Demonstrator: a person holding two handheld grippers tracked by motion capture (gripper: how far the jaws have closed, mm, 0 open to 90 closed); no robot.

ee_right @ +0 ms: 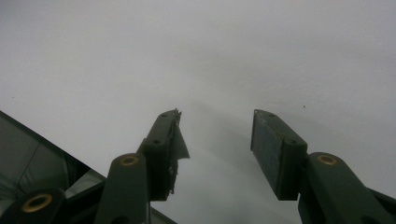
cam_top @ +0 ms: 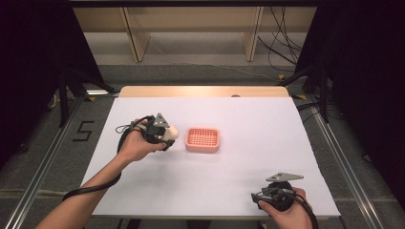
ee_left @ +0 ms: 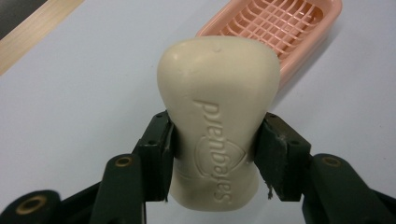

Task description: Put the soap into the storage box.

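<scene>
A cream bar of soap [ee_left: 217, 116] stamped "safeguard" sits squeezed between the two jaws of my left gripper [ee_left: 215, 156]. In the high view that left gripper [cam_top: 168, 135] hovers just left of a pink slotted soap dish [cam_top: 202, 140], with the soap [cam_top: 171, 132] poking out toward it. The dish [ee_left: 280, 28] lies beyond the soap in the left gripper view. My right gripper [cam_top: 257, 196] rests low near the table's front right edge. Its jaws [ee_right: 215, 149] stand apart over bare white surface with nothing between them.
A white sheet [cam_top: 248, 162] covers the table, with a strip of wood [cam_top: 200, 91] showing at the far edge. Metal rails and floor cables lie beyond the table. The table's front edge shows at the lower left of the right gripper view.
</scene>
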